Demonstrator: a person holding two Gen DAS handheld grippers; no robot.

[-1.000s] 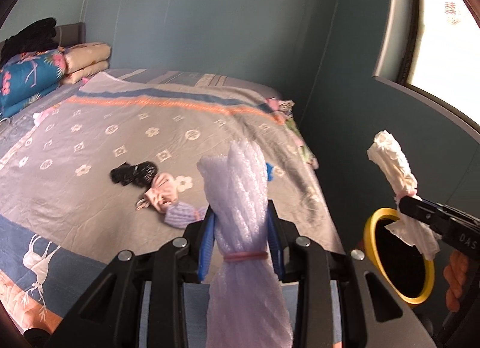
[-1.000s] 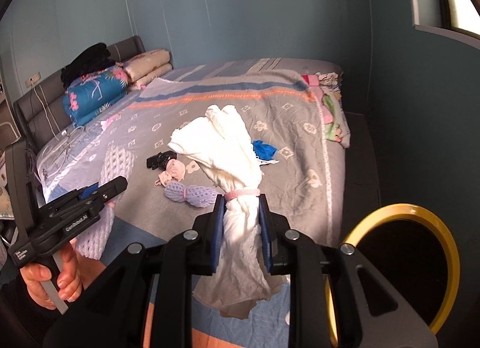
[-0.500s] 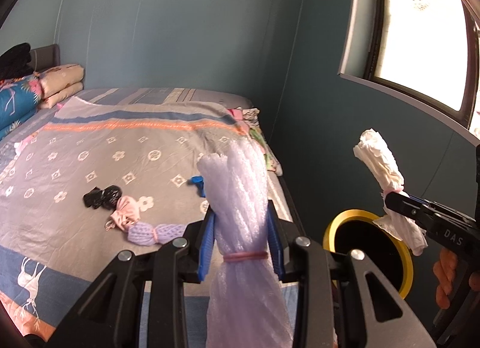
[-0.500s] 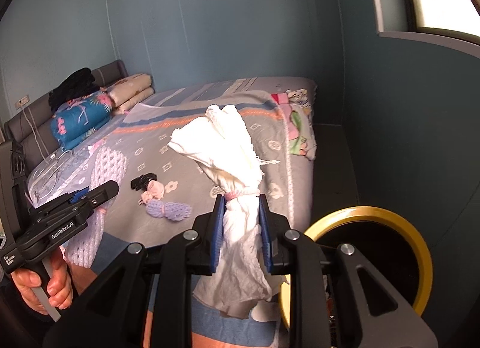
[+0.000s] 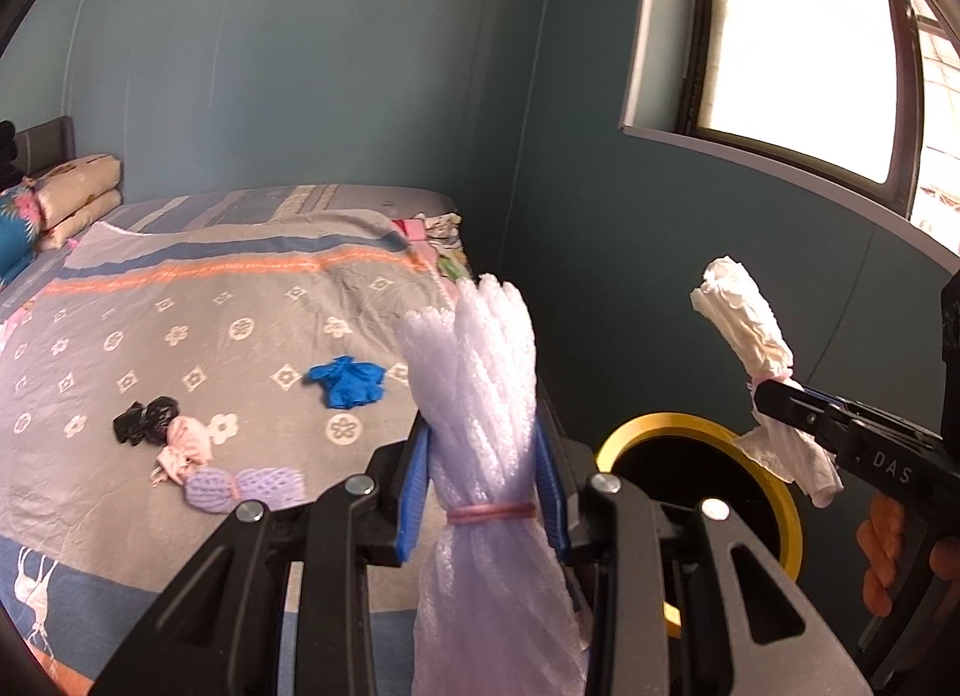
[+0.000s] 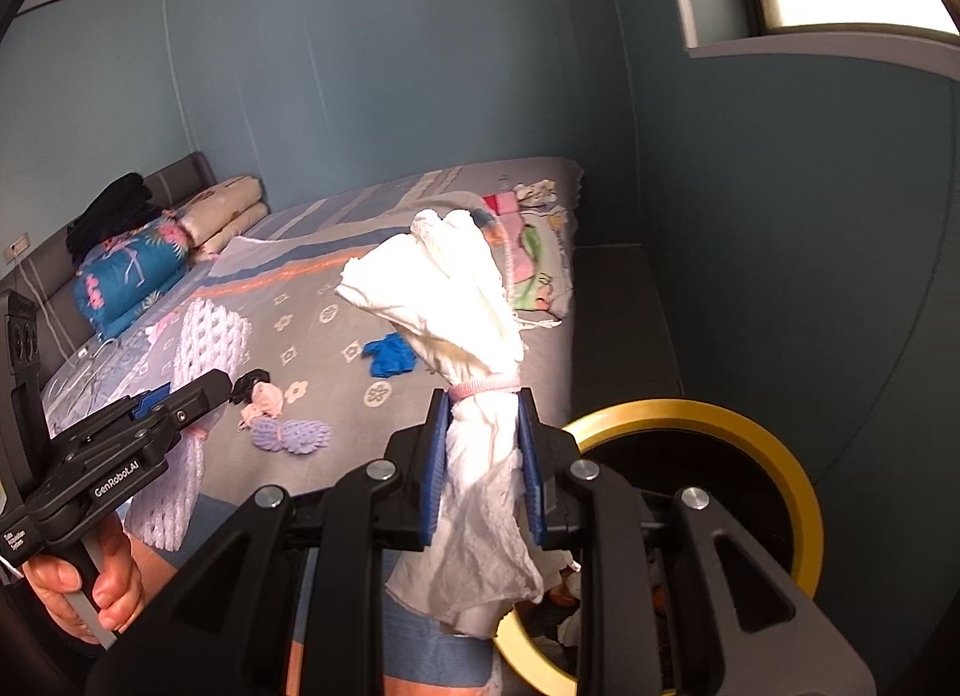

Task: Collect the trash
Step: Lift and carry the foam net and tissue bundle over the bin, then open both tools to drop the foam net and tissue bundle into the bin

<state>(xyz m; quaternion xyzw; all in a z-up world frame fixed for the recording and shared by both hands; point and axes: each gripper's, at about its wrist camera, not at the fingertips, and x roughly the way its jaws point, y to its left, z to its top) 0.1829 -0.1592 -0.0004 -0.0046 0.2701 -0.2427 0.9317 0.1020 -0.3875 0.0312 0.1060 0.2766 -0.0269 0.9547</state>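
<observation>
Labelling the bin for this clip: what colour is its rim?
Yellow rim around a black inside; clearest in the right wrist view.

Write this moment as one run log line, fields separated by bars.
left gripper: shut on foam bundle | right gripper: shut on paper bundle | bin: near, nothing dropped yet

Black left gripper (image 5: 483,474) and right gripper (image 6: 483,462) with blue pads, silver screws, white lettering.

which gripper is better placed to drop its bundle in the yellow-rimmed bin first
Right, most likely. The right gripper holds the white paper bundle nearly over the yellow-rimmed bin, while the left gripper with the foam net bundle sits beside the bed, farther from the opening.
</observation>
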